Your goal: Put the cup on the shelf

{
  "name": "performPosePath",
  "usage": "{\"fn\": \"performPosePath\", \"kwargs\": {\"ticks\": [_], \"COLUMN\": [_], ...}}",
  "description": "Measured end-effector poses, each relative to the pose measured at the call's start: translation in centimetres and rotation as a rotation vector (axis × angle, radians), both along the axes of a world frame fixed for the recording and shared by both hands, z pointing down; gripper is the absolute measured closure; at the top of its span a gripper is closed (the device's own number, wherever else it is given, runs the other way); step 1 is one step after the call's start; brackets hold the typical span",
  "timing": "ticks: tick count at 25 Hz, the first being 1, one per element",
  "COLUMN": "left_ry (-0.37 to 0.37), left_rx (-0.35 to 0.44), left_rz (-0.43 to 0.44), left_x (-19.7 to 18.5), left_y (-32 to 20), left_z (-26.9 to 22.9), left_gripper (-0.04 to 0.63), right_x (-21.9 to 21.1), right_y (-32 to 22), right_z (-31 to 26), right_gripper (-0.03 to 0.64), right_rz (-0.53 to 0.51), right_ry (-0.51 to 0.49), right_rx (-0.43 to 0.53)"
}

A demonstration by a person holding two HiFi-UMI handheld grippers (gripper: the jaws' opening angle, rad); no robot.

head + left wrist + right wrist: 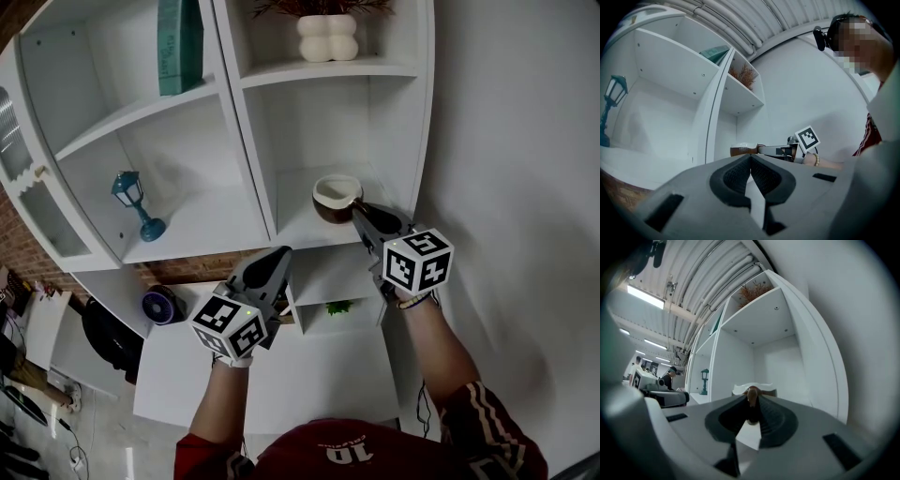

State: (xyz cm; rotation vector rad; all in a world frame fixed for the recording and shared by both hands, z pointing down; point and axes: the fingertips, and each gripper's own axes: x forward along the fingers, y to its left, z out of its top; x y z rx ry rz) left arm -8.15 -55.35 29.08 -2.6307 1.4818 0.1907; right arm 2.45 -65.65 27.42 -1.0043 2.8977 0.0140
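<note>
Right tongs [751, 401] pinch the cup [334, 197] by its handle, just ahead on the shelf [298, 234] (apparently seated); next, let go. Left tongs [750, 164] closed, empty.

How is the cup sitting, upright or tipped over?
Upright: the cup has its white rim level on top, brown body below, handle pinched by the right gripper.

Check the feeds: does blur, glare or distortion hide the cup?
Head view: evenly lit, cup sharp. Left gripper view: fisheye bows the shelf edges, corners dark. Right gripper view: ceiling lights glare upper left; cup handle between the jaws is soft.
</note>
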Motion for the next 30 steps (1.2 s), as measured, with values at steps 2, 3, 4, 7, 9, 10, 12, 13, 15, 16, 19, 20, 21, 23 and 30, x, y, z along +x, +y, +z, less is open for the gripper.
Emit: {"fn": "performPosePath", "kwargs": {"ticks": [2, 3, 4, 7, 9, 10, 12, 13, 15, 16, 19, 20, 21, 23, 30], "left_ry": [0.003, 0.004, 0.007, 0.011, 0.015, 0.017, 0.020, 0.021, 0.025, 0.031, 0.056, 0.060, 0.062, 0.067, 0.090], "left_rx": [-0.003, -0.004, -0.004, -0.002, -0.001, 0.000, 0.002, 0.004, 0.007, 0.009, 0.013, 0.014, 0.014, 0.012, -0.002], "left_rz": [-0.002, -0.004, -0.005, -0.006, -0.006, -0.006, -0.006, -0.006, -0.011, -0.015, -0.028, -0.029, -0.028, -0.022, -0.039], "left_x": [-0.3, -0.4, -0.5, -0.7, -0.9, -0.9, -1.0, -1.1, -1.3, -1.5, -2.2, -2.3, -2.3, -2.2, -3.3], "left_y": [-0.1, -0.1, 0.0, 0.1, 0.2, 0.3, 0.5, 0.6, 1.0, 1.1, 1.6, 1.7, 1.9, 2.2, 3.5], "left_z": [0.2, 0.2, 0.3, 0.3, 0.3, 0.3, 0.3, 0.2, 0.1, 0.1, 0.2, 0.3, 0.3, 0.6, 1.3], "left_gripper": [0.595, 0.595, 0.595, 0.595, 0.595, 0.595, 0.595, 0.595, 0.595, 0.595, 0.595, 0.595, 0.595, 0.595, 0.595], "right_x": [-0.3, -0.4, -0.6, -0.9, -1.1, -1.2, -1.4, -1.5, -1.5, -1.4, -1.4, -1.5, -1.7, -1.8, -1.6], "right_y": [-0.4, -0.6, -0.7, -1.0, -1.3, -1.4, -1.6, -1.6, -1.7, -1.7, -1.6, -1.4, -1.3, -1.1, -0.8], "right_z": [0.0, 0.0, 0.1, 0.2, 0.2, 0.3, 0.3, 0.2, 0.1, 0.2, 0.2, 0.1, 0.1, 0.1, 0.3], "right_gripper": [0.561, 0.561, 0.561, 0.560, 0.560, 0.560, 0.558, 0.557, 0.557, 0.555, 0.552, 0.542, 0.526, 0.508, 0.426], "right_rz": [0.010, 0.014, 0.019, 0.034, 0.041, 0.043, 0.047, 0.049, 0.054, 0.055, 0.047, 0.039, 0.030, 0.020, 0.039], "right_ry": [0.005, 0.008, 0.011, 0.019, 0.022, 0.022, 0.021, 0.020, 0.016, 0.015, 0.015, 0.017, 0.020, 0.026, 0.037], "right_rx": [-0.005, -0.007, -0.008, -0.013, -0.019, -0.022, -0.025, -0.023, -0.020, -0.018, -0.014, -0.014, -0.014, -0.013, -0.001]}}
